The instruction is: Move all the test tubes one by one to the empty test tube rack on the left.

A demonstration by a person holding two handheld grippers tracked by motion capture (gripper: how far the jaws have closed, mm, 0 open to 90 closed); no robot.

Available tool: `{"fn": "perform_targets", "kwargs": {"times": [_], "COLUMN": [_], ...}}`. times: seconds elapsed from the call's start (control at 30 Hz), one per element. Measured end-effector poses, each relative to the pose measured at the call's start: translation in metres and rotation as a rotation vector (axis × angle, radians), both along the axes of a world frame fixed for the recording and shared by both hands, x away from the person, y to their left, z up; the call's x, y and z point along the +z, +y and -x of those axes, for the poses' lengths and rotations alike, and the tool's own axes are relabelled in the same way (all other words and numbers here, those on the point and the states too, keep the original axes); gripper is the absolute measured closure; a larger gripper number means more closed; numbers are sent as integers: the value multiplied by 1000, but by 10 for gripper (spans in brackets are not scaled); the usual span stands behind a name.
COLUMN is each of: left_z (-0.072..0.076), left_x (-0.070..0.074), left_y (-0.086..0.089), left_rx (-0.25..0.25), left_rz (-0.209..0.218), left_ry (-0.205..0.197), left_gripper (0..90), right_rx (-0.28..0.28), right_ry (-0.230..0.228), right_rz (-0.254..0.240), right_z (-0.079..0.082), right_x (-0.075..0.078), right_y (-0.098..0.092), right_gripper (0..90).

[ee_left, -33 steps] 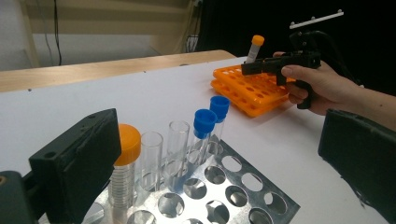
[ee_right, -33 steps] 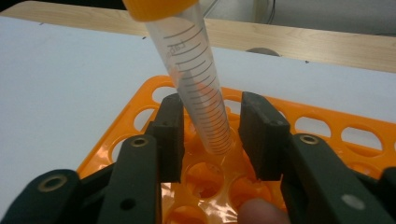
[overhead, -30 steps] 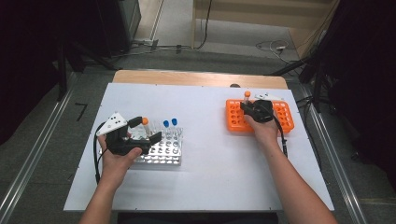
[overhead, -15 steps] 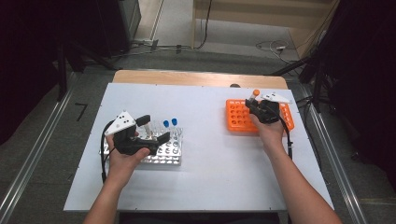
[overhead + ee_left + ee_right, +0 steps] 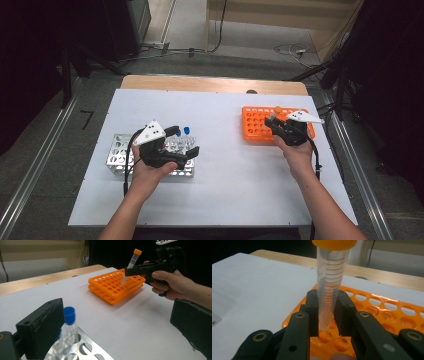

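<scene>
white tabletop (image 5: 225,175) is filling the foreground, with a wooden strip (image 5: 215,84) along its far edge and dark floor around it.

two racks are sitting on it, well apart: one orange rack (image 5: 256,123) and one metal rack (image 5: 120,156).

two grippers are working here. the right gripper (image 5: 328,315) is clenching one tube (image 5: 331,290), a clear graduated one with an orange cap. its two fingers (image 5: 312,312) are pressing on the tube's lower part from either side, so the cap is standing well above the fingertips and the pointed bottom is showing just below them. the tube is hanging nearly upright over the orange rack, its tip just above the holes and, as far as the left gripper view shows, clear of them. in that view the tube (image 5: 130,265) is tilting slightly, cap leaning away from the hand (image 5: 172,283).

the left gripper (image 5: 172,147) is standing released, its jaws spread wide with nothing pressed between them. it is hovering over the metal rack (image 5: 75,350). two blue-capped tubes (image 5: 182,132) are standing in that rack; in the left gripper view one of them (image 5: 70,323) is rising just beside the inner face of one finger (image 5: 41,327), and whether it is touching i cannot tell. the other finger (image 5: 192,325) is staying well apart from it.
</scene>
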State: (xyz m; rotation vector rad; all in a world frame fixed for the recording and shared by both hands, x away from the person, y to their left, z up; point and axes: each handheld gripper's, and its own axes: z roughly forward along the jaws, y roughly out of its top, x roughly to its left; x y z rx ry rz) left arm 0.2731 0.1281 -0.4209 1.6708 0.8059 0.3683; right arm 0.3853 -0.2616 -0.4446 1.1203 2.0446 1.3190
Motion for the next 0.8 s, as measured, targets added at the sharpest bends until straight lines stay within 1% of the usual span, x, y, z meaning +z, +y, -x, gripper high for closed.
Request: {"fn": "perform_targets", "kwargs": {"times": [0.1,0.3,0.4,0.47,0.53,0.6,0.7,0.8], "left_z": [0,1,2,2,3,4,6,7], "left_x": [-1,-2,-4,-5,-6,-6,-6,-5], "left_y": [-8,-20,-26,-29,-32,-35,-41,-45], "left_rx": [-17,-47,-62,-68,-77,-92,-122,-147], "left_rz": [-9,-21,-32,-36,-41,-41,-45,-30], "left_ry": [1,3,5,5,5,8,2,-3], "left_gripper": [0,0,0,3,4,4,43,76], "right_rx": [38,116,151,173,196,223,258,294], "right_ry": [-9,-10,-1,2,12,11,12,5], "right_rz": [-2,-9,-15,-6,-14,-15,-17,-6], "right_z": [13,39,52,59,66,72,80,86], "right_x": [2,2,-1,-2,-2,-1,2,3], "right_y": [1,6,10,13,16,21,31,41], "right_gripper": [727,727,726,727,727,726,726,726]}}
